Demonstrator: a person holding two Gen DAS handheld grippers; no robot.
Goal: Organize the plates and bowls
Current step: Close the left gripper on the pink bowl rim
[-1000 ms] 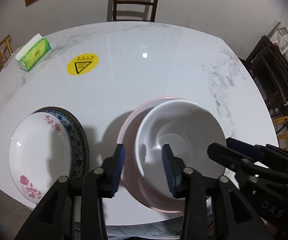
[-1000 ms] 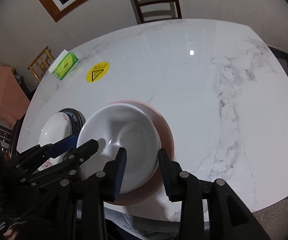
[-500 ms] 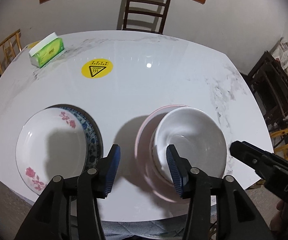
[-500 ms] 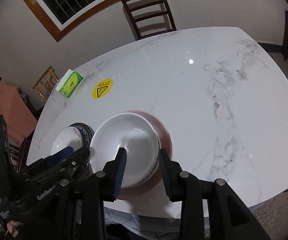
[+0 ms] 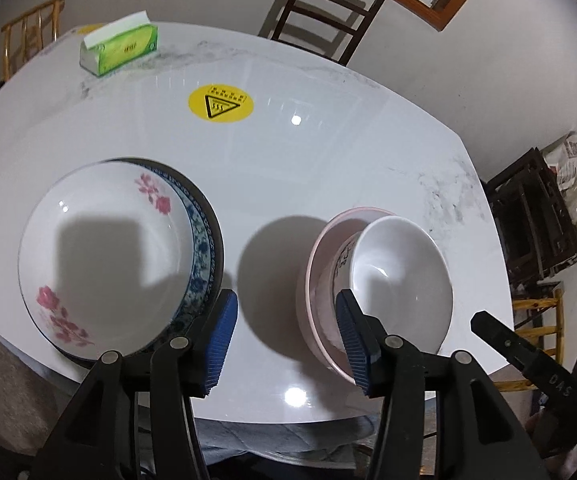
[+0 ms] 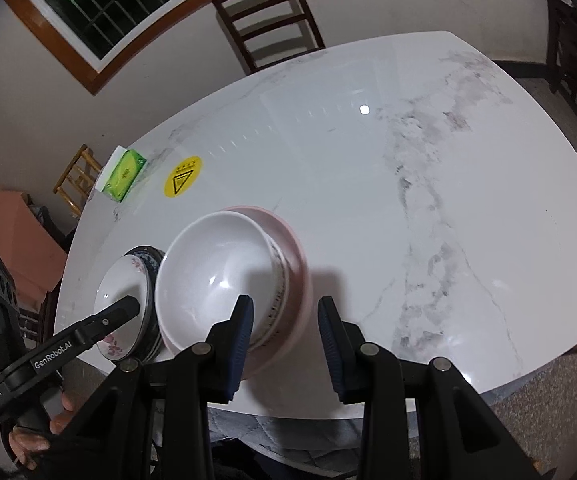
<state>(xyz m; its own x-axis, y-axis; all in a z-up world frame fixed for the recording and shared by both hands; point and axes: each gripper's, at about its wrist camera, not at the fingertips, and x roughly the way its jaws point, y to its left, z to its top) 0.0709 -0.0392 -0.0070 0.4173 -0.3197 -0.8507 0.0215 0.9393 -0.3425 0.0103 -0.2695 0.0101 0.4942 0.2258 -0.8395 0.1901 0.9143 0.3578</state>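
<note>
Both of your tools are spread wide and hold nothing. The left tool [image 5: 284, 336] hovers over the gap between two stacks on the marble surface [image 5: 328, 152]; the right tool [image 6: 284, 340] hangs just above the near rim of the white bowl [image 6: 216, 276]. That bowl is nested in the pink bowl [image 6: 298, 264]. Beside it, the floral plate [image 5: 100, 256] rests on a blue-patterned plate [image 5: 202, 248] (a darker plate shows beneath). Both stacks look settled, so sorting seems nearly done. If you lift either tool away, rise straight up so no finger clips a rim.
</note>
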